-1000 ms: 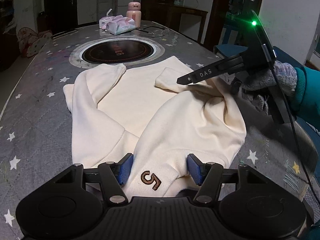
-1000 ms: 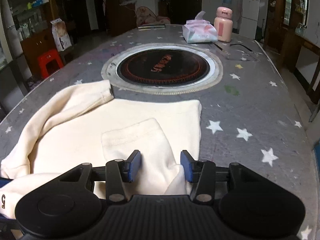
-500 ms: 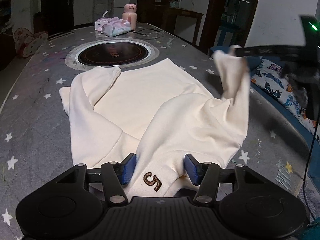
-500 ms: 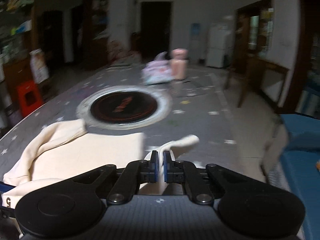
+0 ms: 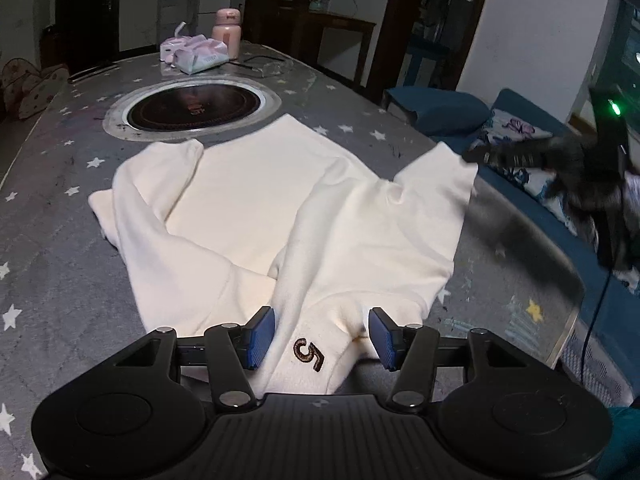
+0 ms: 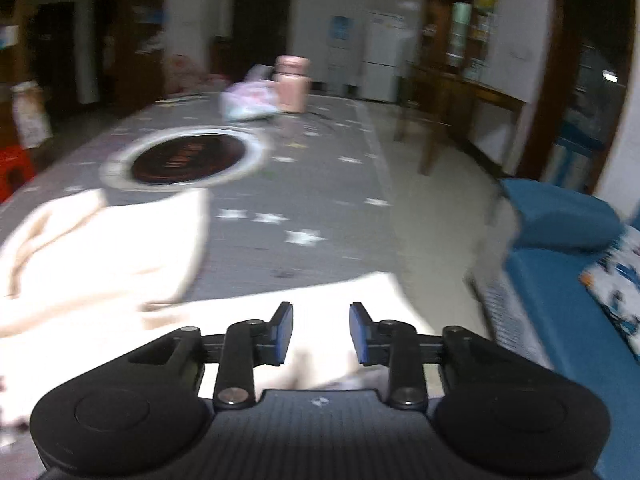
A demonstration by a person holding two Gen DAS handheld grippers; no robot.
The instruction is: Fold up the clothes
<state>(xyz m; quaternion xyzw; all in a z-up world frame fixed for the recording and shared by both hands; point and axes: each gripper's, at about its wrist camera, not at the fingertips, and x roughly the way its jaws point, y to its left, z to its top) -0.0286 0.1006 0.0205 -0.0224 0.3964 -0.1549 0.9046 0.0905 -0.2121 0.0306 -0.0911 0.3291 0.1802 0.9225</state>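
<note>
Lies half-gathered on the desk (image 5: 48, 264) as a cream sweatshirt (image 5: 256, 200), sleeves loose, folding unfinished, both jaws released and grasping nothing.

Both grippers, left (image 5: 322, 334) and right (image 6: 321, 333) (blurred), jaws apart.

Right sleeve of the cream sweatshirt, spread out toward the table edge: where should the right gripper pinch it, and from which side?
Probably the cuff end of the right sleeve of the cream sweatshirt. It lies flat, pointing at the edge of the grey star-print table, so that end is free and thin. Come in low from that edge, where the open right gripper hovers.
</note>
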